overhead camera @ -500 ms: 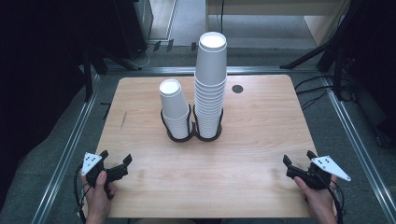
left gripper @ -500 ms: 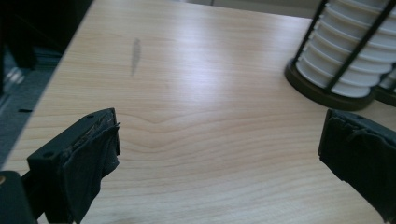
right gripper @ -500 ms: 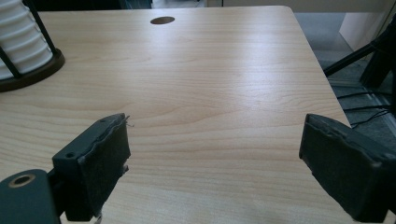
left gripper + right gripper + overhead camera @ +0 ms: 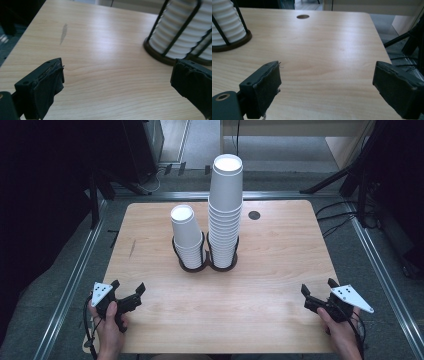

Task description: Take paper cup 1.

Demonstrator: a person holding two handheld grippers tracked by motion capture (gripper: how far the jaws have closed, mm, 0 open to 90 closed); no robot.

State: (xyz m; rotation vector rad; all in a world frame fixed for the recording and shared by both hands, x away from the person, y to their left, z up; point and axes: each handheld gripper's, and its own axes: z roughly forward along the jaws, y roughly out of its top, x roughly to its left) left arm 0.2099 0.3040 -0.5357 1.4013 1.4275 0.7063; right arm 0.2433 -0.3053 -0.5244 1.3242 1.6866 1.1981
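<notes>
Two white cup stacks at mid-table, far half, each upright in a dark wire holder; holders touching side by side. Short stack (image 4: 185, 236) on the left, tall stack (image 4: 225, 215) on the right, rising well above its neighbour. In the left gripper view, ribbed cup rims behind black wires at upper right. Table (image 4: 260, 315) of pale wood, with a small dark hole (image 4: 254, 215) near the far right edge and a faint grey smear (image 4: 132, 248) at left. Left gripper (image 4: 131, 296) at the near left corner, jaws spread wide, nothing between. Right gripper (image 4: 317, 296) at the near right corner, jaws also apart, holding nothing. Both well apart from the stacks.
</notes>
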